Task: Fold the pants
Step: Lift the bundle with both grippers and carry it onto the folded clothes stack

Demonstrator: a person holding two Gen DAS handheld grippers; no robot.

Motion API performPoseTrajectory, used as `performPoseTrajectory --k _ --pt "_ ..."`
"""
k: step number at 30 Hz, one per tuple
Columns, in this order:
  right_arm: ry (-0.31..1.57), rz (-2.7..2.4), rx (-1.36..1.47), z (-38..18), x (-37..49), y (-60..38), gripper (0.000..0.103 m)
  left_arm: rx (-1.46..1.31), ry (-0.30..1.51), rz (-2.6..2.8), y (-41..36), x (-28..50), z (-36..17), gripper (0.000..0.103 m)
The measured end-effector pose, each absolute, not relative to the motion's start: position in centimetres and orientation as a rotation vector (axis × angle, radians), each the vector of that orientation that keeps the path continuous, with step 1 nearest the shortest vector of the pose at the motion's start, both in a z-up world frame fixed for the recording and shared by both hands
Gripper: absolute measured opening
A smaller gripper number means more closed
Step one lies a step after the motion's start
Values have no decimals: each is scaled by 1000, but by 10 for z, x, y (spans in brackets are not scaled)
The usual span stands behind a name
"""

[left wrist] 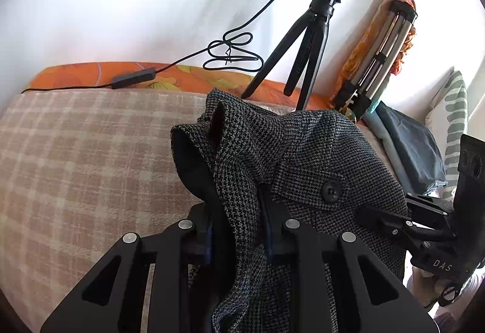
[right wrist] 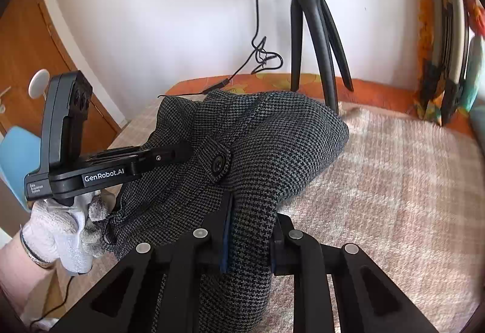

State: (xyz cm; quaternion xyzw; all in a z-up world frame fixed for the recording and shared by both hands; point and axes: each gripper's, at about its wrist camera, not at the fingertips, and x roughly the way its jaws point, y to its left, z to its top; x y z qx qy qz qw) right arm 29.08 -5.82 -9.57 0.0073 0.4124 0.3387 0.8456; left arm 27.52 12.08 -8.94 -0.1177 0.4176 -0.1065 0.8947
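Both grips are on: my left gripper (left wrist: 236,230) and right gripper (right wrist: 250,239) each pinch a bunch of the houndstooth pants (left wrist: 303,157), lifted over the checked blanket (right wrist: 394,181) so the fabric can hang free and straighten.

The left gripper (right wrist: 169,155) body reads "GenRobot.AI"; the right gripper (left wrist: 368,213) housing reads "DAS".
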Motion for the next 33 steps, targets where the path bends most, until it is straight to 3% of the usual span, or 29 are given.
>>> performPoseTrajectory --k 18,33 --pt "693 675 -118 -13 230 -104 15 -160 696 -276 66 232 -13 20" --pt "635 558 -136 36 210 -215 15 -129 632 -409 -48 236 31 20"
